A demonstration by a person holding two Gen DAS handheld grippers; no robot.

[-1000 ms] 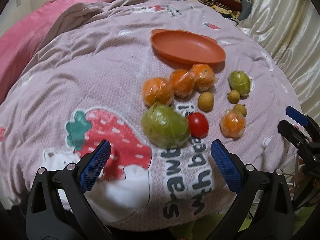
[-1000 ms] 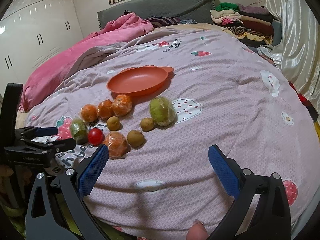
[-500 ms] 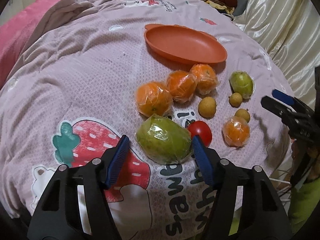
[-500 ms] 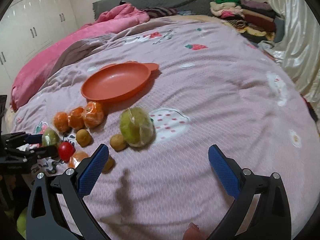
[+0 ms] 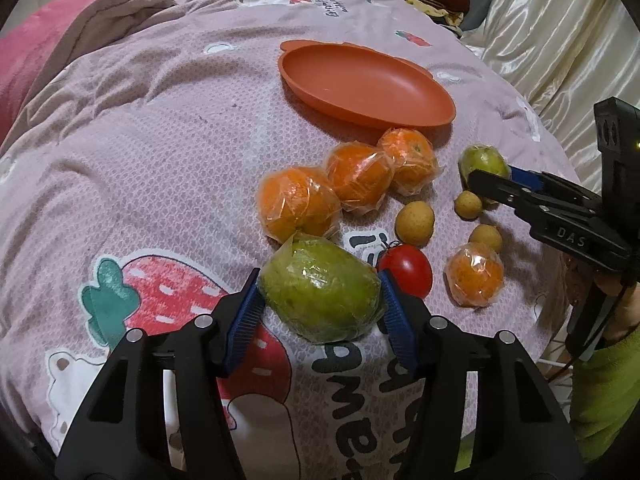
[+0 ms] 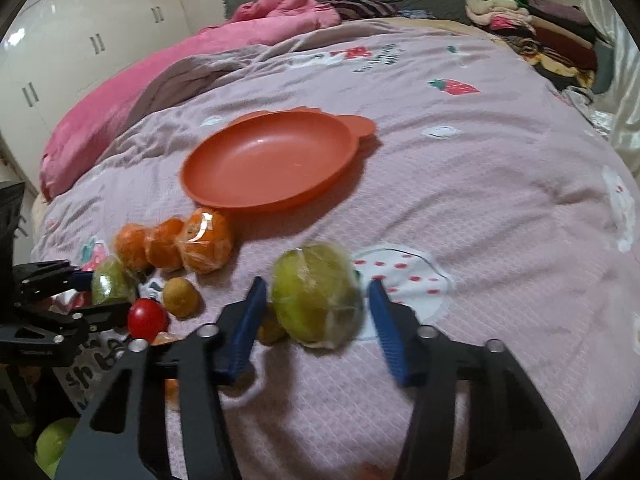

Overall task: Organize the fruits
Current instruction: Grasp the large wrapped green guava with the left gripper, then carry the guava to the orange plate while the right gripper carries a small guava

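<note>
- Clamping the large wrapped green fruit (image 5: 320, 294) is the left gripper (image 5: 320, 300); both blue fingers (image 5: 244, 320) are pressed against its sides, and the fruit is seen on the strawberry-print bedspread (image 5: 160, 160).
- A red tomato (image 5: 406, 270) is seen just beside that fruit, touching or nearly touching the left gripper's right-hand finger (cannot tell which).
- Three wrapped oranges (image 5: 358, 182) are lined up in a row just behind the green fruit, with the orange plate (image 5: 360, 80) lying bare behind them.
- A smaller wrapped orange (image 5: 474, 274) is placed right of the tomato; three small yellowish round fruits (image 5: 414, 222) are scattered near it.
- The right gripper (image 6: 316, 308) is held around a second wrapped green fruit (image 6: 316, 292); its fingers (image 6: 386, 328) are spread on either side, with the left-hand finger at or nearly at the wrap and a gap visible at the right-hand finger, so the fruit is not gripped.
- That second green fruit is resting on the bedspread in front of the plate, right of the orange row (image slightly blurred).
- A pink blanket (image 6: 140, 92) is bunched at the far left of the bed, and folded clothes (image 6: 532, 20) are stacked at the far right.
</note>
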